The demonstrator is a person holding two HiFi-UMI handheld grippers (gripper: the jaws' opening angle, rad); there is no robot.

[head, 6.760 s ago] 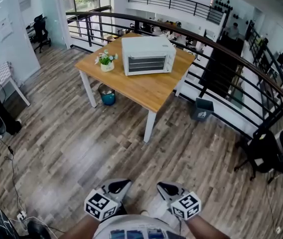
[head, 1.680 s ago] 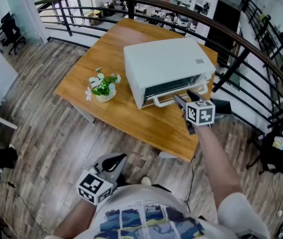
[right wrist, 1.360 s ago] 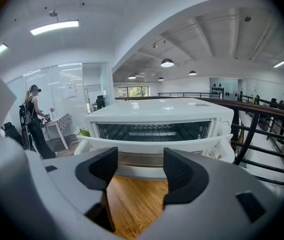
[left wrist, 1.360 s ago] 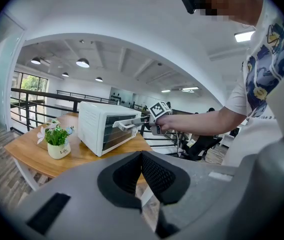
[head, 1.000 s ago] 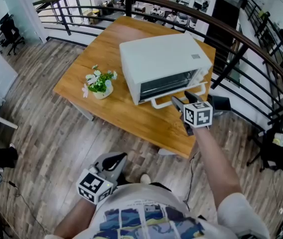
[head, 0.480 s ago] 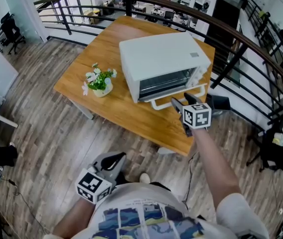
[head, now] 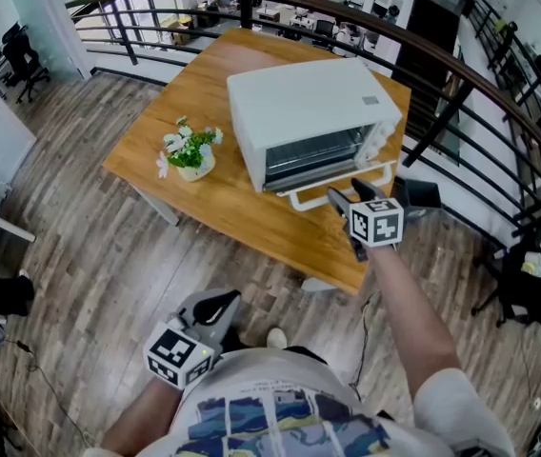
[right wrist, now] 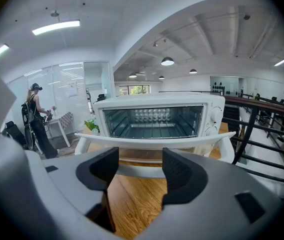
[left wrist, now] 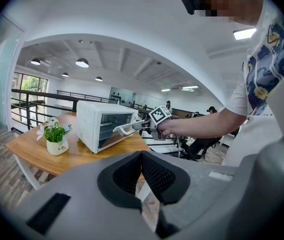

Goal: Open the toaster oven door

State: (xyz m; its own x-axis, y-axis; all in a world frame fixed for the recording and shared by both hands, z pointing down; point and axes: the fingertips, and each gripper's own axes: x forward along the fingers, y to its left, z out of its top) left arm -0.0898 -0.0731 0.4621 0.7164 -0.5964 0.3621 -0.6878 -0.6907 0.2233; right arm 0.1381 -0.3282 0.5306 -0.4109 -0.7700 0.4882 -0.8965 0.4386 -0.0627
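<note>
The white toaster oven [head: 309, 112] stands on a wooden table [head: 242, 219]. Its door hangs partly open, so the rack inside shows in the right gripper view. My right gripper [head: 345, 190] is at the door's white handle [head: 313, 196]. In the right gripper view the handle [right wrist: 152, 144] runs crosswise just past both fingertips, and the right gripper [right wrist: 139, 156] is open with only the door edge showing through the gap. My left gripper [head: 215, 305] hangs low by my waist, far from the table. The left gripper [left wrist: 142, 156] has its pads meeting at the tips, and its view shows the oven [left wrist: 99, 121] from the side.
A small potted plant [head: 190, 155] sits on the table left of the oven. A dark curved railing [head: 461, 74] runs behind and to the right of the table. A dark bin [head: 425, 196] stands on the floor beyond my right arm. A person [right wrist: 34, 119] stands far off.
Earlier I stood far from the table with both grippers low. Over the last seconds my right gripper has drawn the handle toward me and the door has dropped further open. The left gripper stayed put.
</note>
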